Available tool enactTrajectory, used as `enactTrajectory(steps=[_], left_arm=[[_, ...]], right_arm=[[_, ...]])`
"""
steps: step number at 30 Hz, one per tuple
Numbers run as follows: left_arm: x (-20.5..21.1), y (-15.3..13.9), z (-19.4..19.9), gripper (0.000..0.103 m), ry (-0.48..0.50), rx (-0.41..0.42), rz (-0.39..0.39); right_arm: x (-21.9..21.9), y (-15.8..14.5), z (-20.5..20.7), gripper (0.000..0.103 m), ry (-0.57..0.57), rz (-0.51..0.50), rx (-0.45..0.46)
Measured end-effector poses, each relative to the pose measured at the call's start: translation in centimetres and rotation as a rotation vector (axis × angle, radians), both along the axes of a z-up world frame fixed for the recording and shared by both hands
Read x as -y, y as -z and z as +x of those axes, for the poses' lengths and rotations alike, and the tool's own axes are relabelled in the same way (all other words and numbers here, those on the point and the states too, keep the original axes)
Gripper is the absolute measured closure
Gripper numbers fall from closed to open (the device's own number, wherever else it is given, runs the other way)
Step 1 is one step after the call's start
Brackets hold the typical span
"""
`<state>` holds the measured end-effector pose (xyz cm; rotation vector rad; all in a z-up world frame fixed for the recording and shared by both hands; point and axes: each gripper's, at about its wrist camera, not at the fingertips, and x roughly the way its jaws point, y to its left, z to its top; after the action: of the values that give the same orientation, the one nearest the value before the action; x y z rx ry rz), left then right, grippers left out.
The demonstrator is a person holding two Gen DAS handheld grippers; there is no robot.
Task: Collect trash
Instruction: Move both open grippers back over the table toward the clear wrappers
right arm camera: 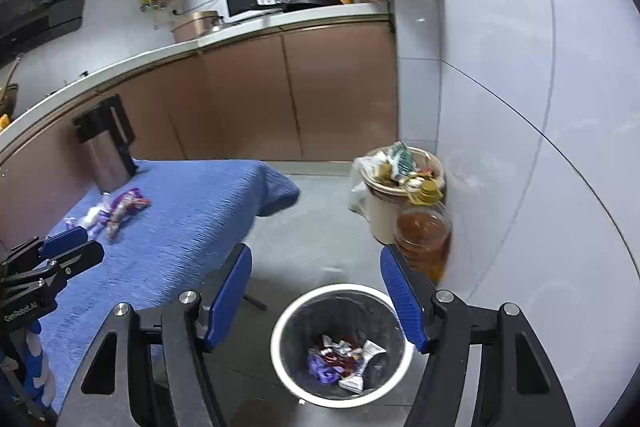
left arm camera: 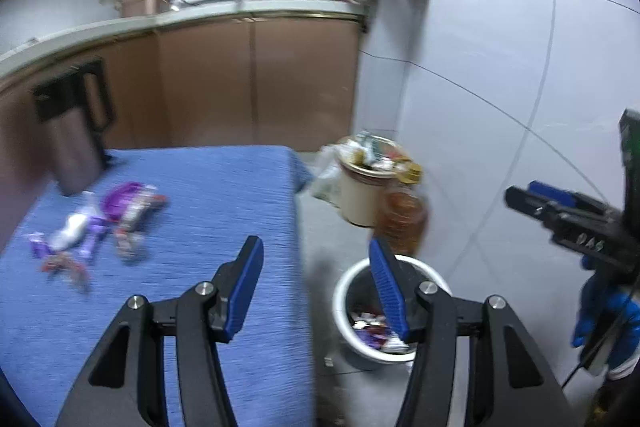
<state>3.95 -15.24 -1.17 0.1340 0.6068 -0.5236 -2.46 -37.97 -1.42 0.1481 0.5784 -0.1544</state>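
Several purple, red and white wrappers (left arm camera: 96, 223) lie on the blue tablecloth (left arm camera: 208, 211), far left; they also show in the right wrist view (right arm camera: 116, 209). A white bin (right arm camera: 340, 343) on the floor holds wrappers (right arm camera: 344, 359); it shows in the left wrist view too (left arm camera: 348, 311). My left gripper (left arm camera: 316, 251) is open and empty over the table's right edge. My right gripper (right arm camera: 316, 259) is open and empty above the bin. Each gripper appears at the other view's edge, the right one in the left wrist view (left arm camera: 560, 207) and the left one in the right wrist view (right arm camera: 60, 251).
A steel kettle (right arm camera: 106, 151) stands at the table's back left. A full beige bin (right arm camera: 392, 195) and a jug of amber liquid (right arm camera: 424, 243) stand by the tiled wall. Brown cabinets (right arm camera: 280, 95) run behind the table.
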Motion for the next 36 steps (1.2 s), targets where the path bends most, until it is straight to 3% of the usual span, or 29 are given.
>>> enactTrajectory(steps=[15,31,36], left_arm=[[-10.4,-0.8,-0.5,0.050,-0.212,0.083,0.054],[-19.6,0.2,-0.4,0.050,-0.345,0.063,-0.026],[-22.1,0.6,-0.1,0.050,-0.384,0.054,-0.033]], right_arm=[[-7.5,-2.3,2.0,0.038,-0.111,-0.067,0.008],[-14.4,-3.8,3.9,0.037,-0.188,-0.149,-0.011],[-16.4,-3.6,5.2,0.037,-0.236,-0.131,-0.027]])
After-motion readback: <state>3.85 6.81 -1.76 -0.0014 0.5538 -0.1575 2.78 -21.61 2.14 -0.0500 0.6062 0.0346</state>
